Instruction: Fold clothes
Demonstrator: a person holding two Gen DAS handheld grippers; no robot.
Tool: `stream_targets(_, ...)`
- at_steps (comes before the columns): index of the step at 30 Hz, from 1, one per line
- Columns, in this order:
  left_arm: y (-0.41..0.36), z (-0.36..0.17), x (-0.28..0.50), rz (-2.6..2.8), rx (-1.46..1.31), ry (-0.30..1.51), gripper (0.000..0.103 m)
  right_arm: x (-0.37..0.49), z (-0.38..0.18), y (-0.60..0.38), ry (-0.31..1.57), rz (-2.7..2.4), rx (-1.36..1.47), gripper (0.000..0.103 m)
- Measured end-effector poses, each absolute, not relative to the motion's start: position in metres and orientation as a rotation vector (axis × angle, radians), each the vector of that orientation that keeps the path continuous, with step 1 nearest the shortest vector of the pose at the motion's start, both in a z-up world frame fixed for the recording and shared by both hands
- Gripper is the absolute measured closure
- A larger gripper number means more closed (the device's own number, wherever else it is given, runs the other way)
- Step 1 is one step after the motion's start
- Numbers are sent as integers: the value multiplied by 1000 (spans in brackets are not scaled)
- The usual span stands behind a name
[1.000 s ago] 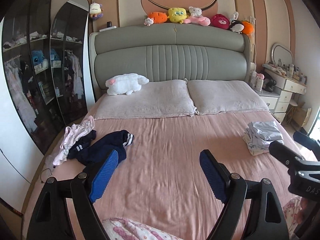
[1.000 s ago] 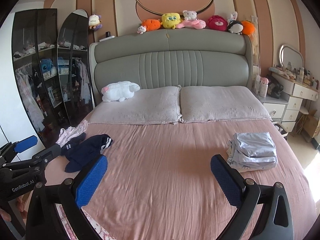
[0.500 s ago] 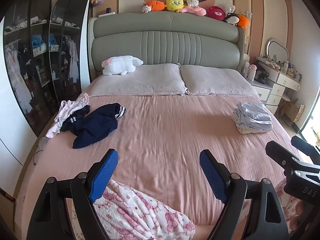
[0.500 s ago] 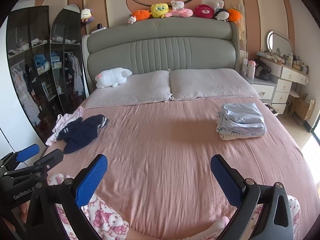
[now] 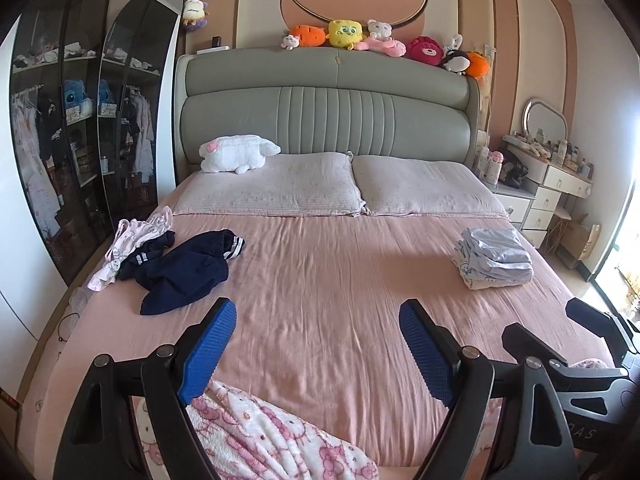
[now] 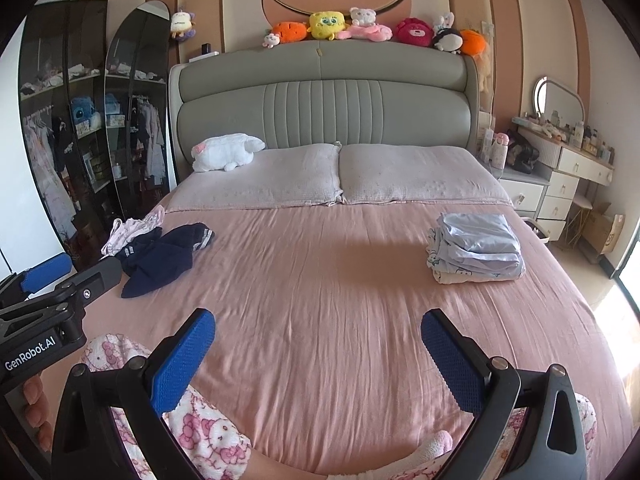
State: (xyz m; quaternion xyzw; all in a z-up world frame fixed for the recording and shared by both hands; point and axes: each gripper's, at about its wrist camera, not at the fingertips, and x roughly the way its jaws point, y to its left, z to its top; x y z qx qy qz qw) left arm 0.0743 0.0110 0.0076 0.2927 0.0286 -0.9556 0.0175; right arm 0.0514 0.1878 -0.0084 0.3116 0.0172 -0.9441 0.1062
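Observation:
A crumpled navy garment [image 5: 182, 274] lies on the left of the pink bed [image 5: 328, 280], beside a pale pink garment [image 5: 132, 240]. A stack of folded light blue clothes [image 5: 494, 258] sits on the right side. Both show in the right wrist view: the navy garment [image 6: 162, 258] and the folded stack [image 6: 474, 248]. A white fleece with pink cat print [image 5: 260, 440] lies at the bed's foot, under both grippers [image 6: 200, 436]. My left gripper [image 5: 316, 350] is open and empty above the foot of the bed. My right gripper [image 6: 318, 360] is open and empty beside it.
Two pillows [image 5: 344, 188] and a white plush [image 5: 236, 154] lie at the grey headboard, with plush toys [image 5: 384, 42] on top. A dark glass wardrobe [image 5: 60, 120] stands left. A white dresser [image 5: 548, 196] stands right.
Both grippers have drawn back from the bed and tilted, so the cat-print fleece at the foot has come into view. Both stay open.

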Motion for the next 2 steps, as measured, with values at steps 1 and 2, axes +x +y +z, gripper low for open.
stream_targets(1, 12, 7, 74, -2969, 912, 84, 19, 51, -8, 188, 50, -2784, 918, 0)
stream_targets(2, 13, 6, 74, -2968, 914, 75, 19, 51, -8, 188, 48, -2790, 920, 0)
